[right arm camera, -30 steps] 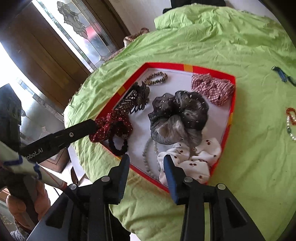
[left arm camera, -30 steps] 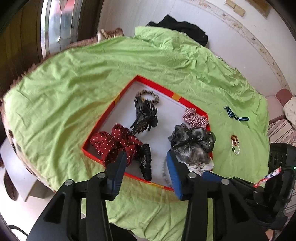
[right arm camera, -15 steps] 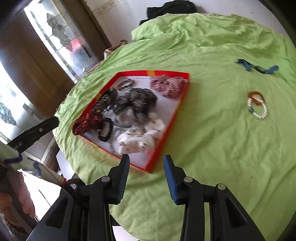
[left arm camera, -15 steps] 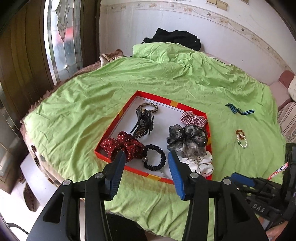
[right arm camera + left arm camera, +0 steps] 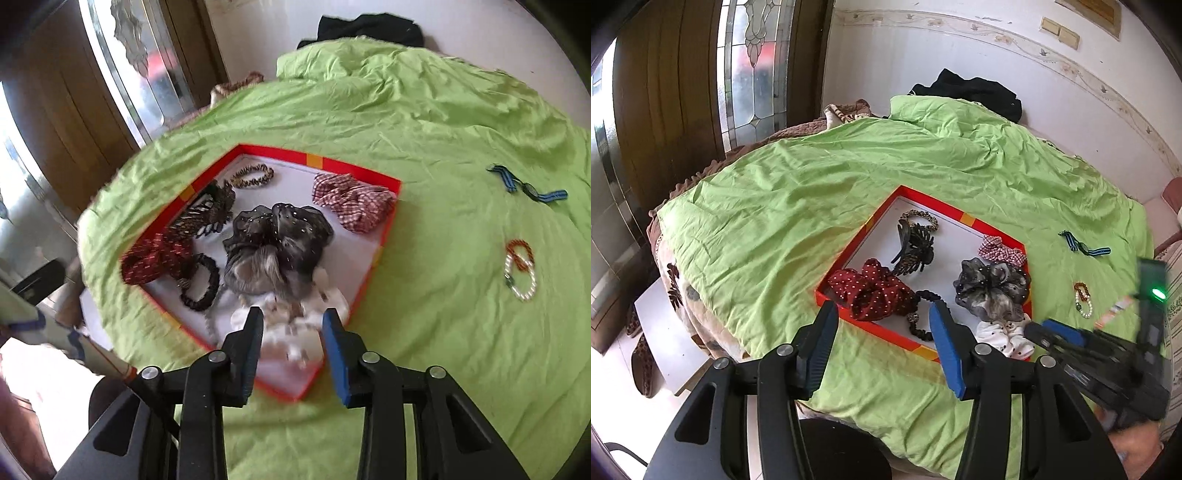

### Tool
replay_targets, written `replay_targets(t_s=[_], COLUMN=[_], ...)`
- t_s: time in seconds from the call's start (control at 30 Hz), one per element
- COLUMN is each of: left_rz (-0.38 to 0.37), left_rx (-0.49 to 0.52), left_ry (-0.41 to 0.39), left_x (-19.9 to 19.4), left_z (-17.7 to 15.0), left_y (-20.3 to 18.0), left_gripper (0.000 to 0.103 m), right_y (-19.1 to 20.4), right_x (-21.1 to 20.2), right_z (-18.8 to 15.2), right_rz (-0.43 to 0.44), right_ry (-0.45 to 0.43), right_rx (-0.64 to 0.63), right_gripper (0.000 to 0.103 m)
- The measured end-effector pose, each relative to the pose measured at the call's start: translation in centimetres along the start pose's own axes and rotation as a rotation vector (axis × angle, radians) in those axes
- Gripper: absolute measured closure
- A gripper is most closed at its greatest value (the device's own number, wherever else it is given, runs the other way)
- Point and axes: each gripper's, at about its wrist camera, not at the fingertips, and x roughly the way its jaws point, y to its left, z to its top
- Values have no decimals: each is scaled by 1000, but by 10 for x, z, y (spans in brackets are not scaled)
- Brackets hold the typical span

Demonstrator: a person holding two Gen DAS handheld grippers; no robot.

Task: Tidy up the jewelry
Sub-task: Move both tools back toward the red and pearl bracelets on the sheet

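Note:
A red-rimmed tray [image 5: 955, 216] [image 5: 317, 161] lies on the green bedspread [image 5: 775, 221]. It holds a red dotted scrunchie [image 5: 871, 290], a black claw clip [image 5: 914, 247], a grey scrunchie [image 5: 991, 286] [image 5: 277, 240], a checked scrunchie [image 5: 351, 201], a black hair tie [image 5: 201, 282] and a white scrunchie [image 5: 1001, 334]. Pearl and amber bracelets [image 5: 1083, 299] [image 5: 520, 267] and a blue striped band [image 5: 1084, 247] [image 5: 528, 186] lie on the bedspread right of the tray. My left gripper [image 5: 882, 314] is open and empty above the tray's near edge. My right gripper [image 5: 293, 319] is open and empty over the white scrunchie.
A black garment [image 5: 967, 90] lies at the far edge of the bed by the white wall. A wooden door with patterned glass [image 5: 753, 70] stands to the left. A white low table [image 5: 668, 332] sits beside the bed's near left corner.
My left gripper has pulled back and up from the tray. My right gripper swung right toward the bracelets, then back over the tray's near right corner. Both stay open.

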Motion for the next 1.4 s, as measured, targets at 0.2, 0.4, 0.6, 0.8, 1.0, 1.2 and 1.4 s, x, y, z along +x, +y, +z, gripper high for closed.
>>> replay_targets(t_s=[0.2,0.4,0.6,0.8,1.0,1.2,1.4], left_rz=[24,47,57,33,26,0,-140], left_rx=[24,90,183,261,364,468,493], left_ry=[10,7,-15,-8,-5,11,116], left_x=[9,11,1,-11,-20,-23,-9], left_z=[-3,-8,-15,-23,-34,-46,-52], left_y=[0,-14,-44,-77,-120,-166,-214], left_gripper=[52,52,49,47,46,44,43], right_y=[12,3,-43,-121,-185,-229,-260], right_x=[45,14,-43,-74,-100,-114,-114], right_z=[23,20,-7,-47,-85,-114,-131], right_rz=[2,55,25,-77,-148,-193,-198], right_ry=[60,0,-81,-99,-113,-127,-122], right_rx=[5,42,90,217,321,386,451], right_gripper=[72,72,61,55,55,52,52])
